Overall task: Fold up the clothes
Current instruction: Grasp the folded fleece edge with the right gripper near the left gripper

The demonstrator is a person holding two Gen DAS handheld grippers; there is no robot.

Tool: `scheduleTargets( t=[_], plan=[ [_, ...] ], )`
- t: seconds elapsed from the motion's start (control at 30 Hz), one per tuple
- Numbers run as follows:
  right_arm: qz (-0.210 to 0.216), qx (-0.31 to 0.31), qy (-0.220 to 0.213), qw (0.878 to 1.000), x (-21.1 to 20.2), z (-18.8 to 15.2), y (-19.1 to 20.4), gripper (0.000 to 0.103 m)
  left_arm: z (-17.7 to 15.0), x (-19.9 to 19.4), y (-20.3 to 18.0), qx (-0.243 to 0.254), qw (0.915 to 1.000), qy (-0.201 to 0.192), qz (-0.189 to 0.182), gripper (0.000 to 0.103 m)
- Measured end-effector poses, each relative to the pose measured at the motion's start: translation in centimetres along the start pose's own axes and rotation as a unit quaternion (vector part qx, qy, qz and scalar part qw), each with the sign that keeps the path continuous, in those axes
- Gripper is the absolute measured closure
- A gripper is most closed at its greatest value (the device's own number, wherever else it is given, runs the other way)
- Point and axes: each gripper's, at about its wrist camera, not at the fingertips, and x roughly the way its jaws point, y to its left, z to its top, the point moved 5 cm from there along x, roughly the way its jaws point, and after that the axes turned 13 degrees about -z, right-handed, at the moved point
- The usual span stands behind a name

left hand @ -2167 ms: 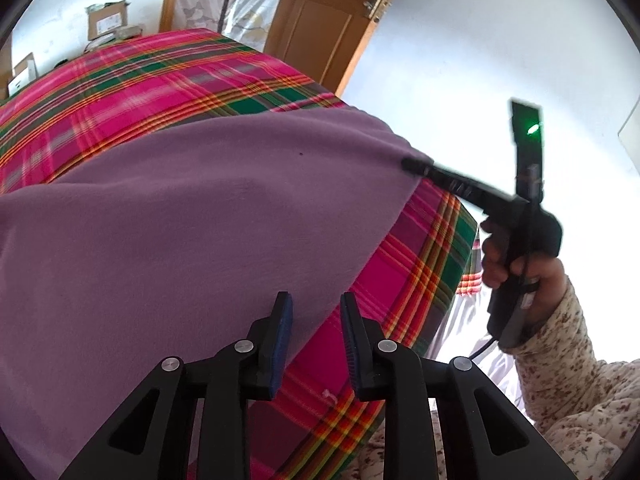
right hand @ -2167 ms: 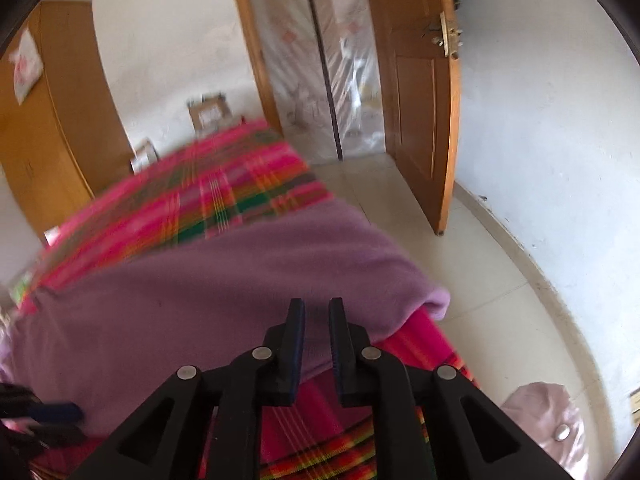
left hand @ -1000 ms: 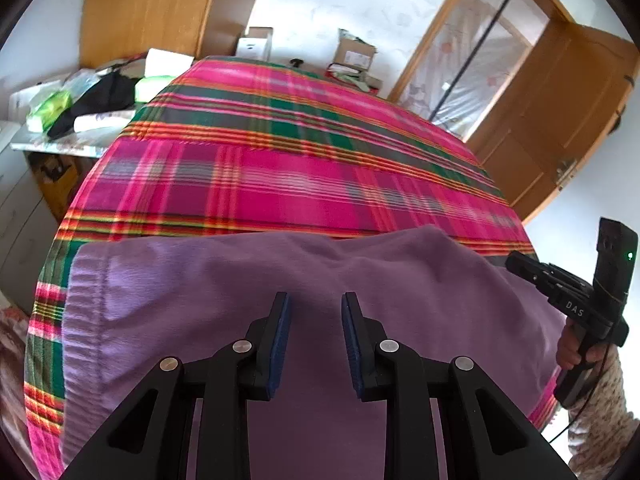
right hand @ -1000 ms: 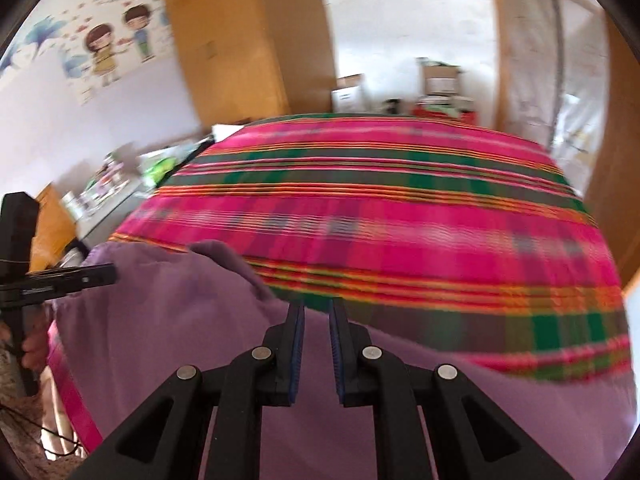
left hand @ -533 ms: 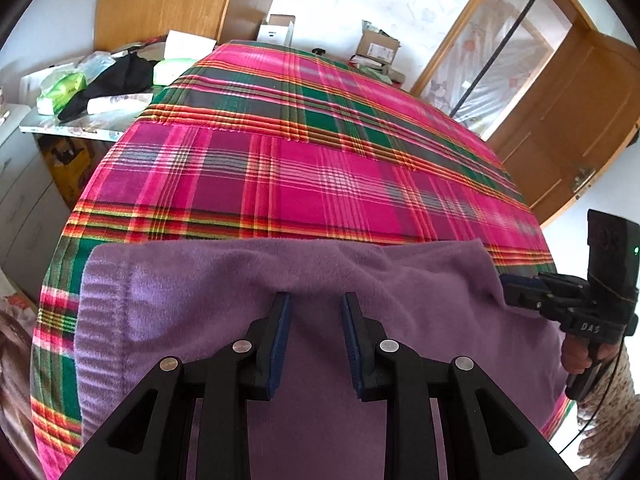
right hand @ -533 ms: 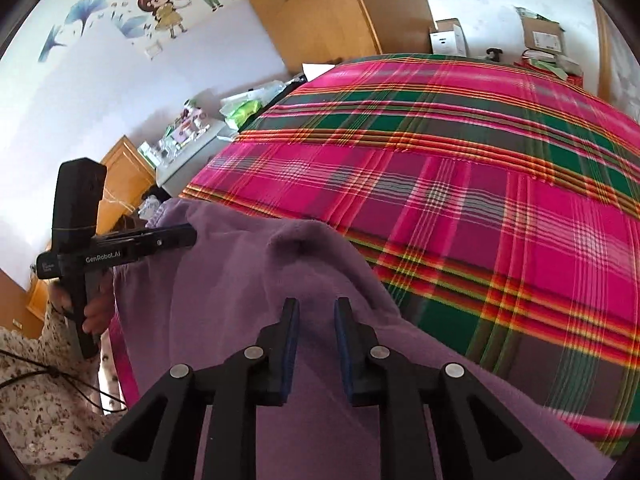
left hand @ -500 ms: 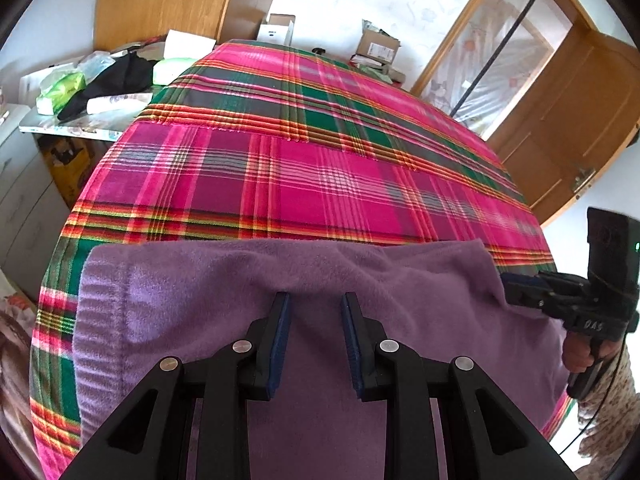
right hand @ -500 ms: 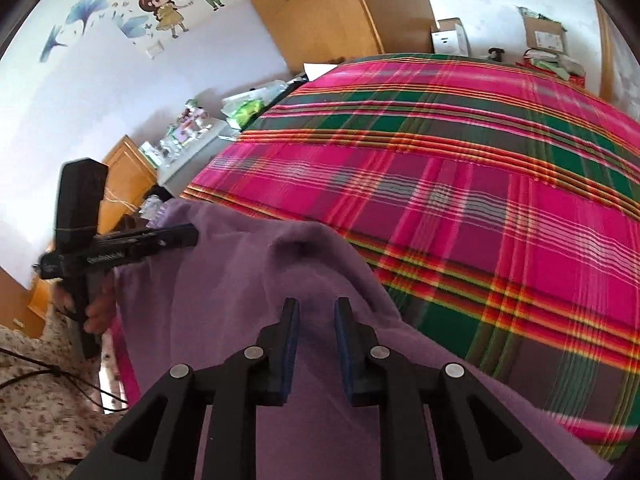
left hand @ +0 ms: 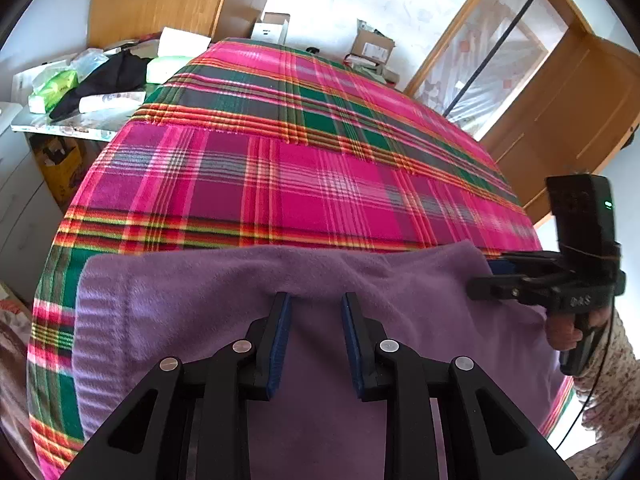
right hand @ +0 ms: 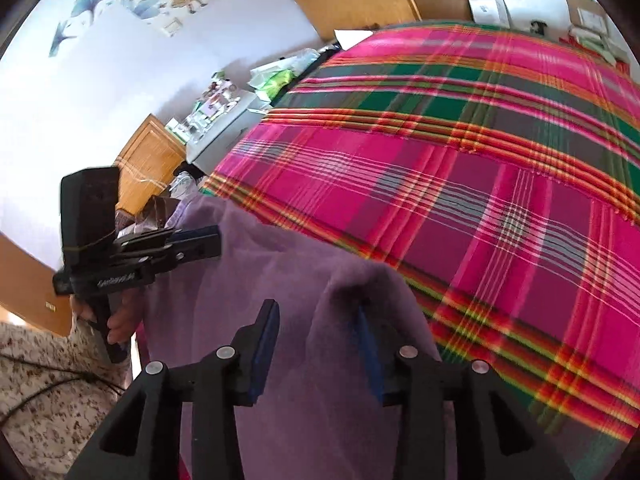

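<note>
A purple fleece garment [left hand: 200, 320] lies folded across the near end of a pink and green plaid bed [left hand: 300, 160]. My left gripper [left hand: 314, 300] is shut on a pinch of its far folded edge, which puckers at the fingertips. My right gripper [right hand: 316, 306] stands over the garment's [right hand: 248, 280] right corner. Its jaws are opening: the cloth still drapes over the right finger, while the left finger stands free. Each wrist view shows the other tool, the right gripper [left hand: 482, 278] and the left gripper [right hand: 218, 242], at the cloth's sides.
A cluttered side table [left hand: 80, 88] stands left of the bed, with a wooden wardrobe [left hand: 160, 0] behind it. Cardboard boxes [left hand: 372, 46] sit beyond the far end. A wooden door [left hand: 560, 112] is on the right. A floral sleeve [right hand: 40, 380] holds the left tool.
Both grippers swung round with the garment and brought its edge down onto the bed. Over the last half second the right jaws widened and loosened from the cloth. The left jaws kept their gap.
</note>
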Motion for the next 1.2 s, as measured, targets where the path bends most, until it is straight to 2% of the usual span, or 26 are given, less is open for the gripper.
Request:
scheduleTargets(
  t=[0.13,0.2,0.23,0.27,0.33,0.5,0.63,0.77,0.9,1.03,1.2],
  plan=[
    [0.022,0.036,0.004,0.999,1.2,1.1,-0.6,0.063,0.4,-0.5,1.3,-0.018,0.9998,-0.011,0.001,0.076],
    [0.032,0.049,0.002,0.998,1.5,1.4,-0.9,0.067,0.4,-0.8,2.0,-0.028,0.9995,-0.016,0.001,0.076],
    [0.034,0.057,0.0,0.998,1.5,1.5,-1.2,0.076,0.5,-0.9,2.3,-0.032,0.9993,-0.019,0.001,0.076],
    [0.031,0.065,-0.003,0.997,1.4,1.7,-1.5,0.09,0.5,-1.0,2.6,-0.036,0.9992,-0.021,0.001,0.076],
    [0.028,0.091,-0.009,0.995,1.3,1.9,-2.7,0.098,0.4,-1.0,2.9,-0.038,0.999,-0.022,0.0,0.076],
    [0.034,0.126,-0.007,0.991,1.4,2.3,-4.0,0.099,0.2,-1.1,3.0,-0.034,0.999,-0.028,-0.001,0.076],
    [0.03,0.125,0.001,0.992,2.3,2.4,-4.3,0.101,0.3,-1.3,3.2,-0.038,0.9987,-0.033,0.001,0.076],
    [0.031,0.107,-0.003,0.994,1.2,2.4,-4.2,0.099,0.4,-1.3,3.3,-0.042,0.9985,-0.034,0.004,0.076],
    [0.007,0.103,-0.037,0.994,-1.3,2.2,-5.0,0.096,0.5,-1.2,3.2,-0.04,0.9985,-0.033,0.015,0.076],
    [-0.039,0.085,-0.066,0.993,-4.0,1.1,-6.1,0.094,0.5,-1.1,3.0,-0.04,0.9983,-0.033,0.025,0.076],
    [-0.083,0.053,-0.07,0.993,-5.8,-1.3,-7.0,0.094,0.4,-1.1,3.0,-0.043,0.9979,-0.036,0.031,0.076]
  ],
)
